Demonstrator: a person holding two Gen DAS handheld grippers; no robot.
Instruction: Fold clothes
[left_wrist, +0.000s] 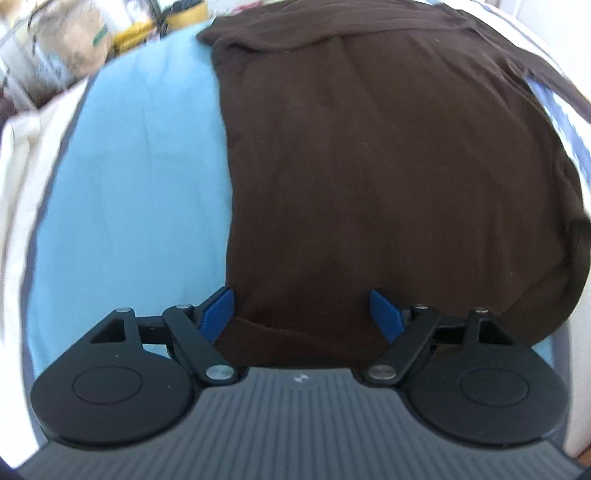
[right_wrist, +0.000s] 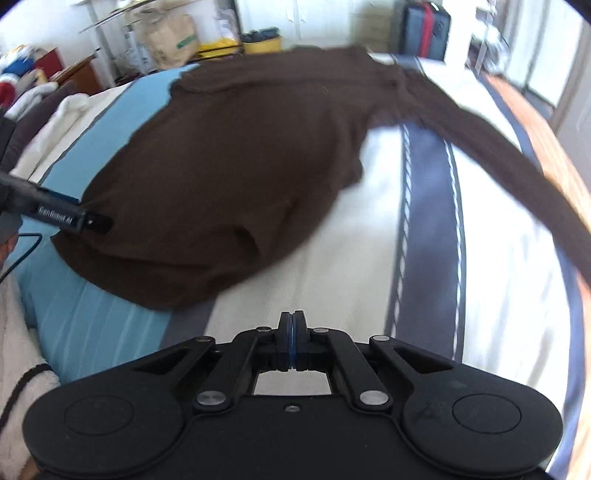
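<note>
A brown long-sleeved sweater (right_wrist: 229, 162) lies spread on a bed, its body partly over the light-blue stripe (left_wrist: 140, 177) of the bedcover and one sleeve (right_wrist: 498, 155) stretched away across the white and navy stripes. The left gripper (left_wrist: 303, 306) stands over the sweater's near hem with its blue pads (left_wrist: 218, 314) spread wide, fabric between them but not pinched. The right gripper (right_wrist: 292, 332), beside the sweater's near corner over the white cover (right_wrist: 332, 258), is clenched on nothing.
</note>
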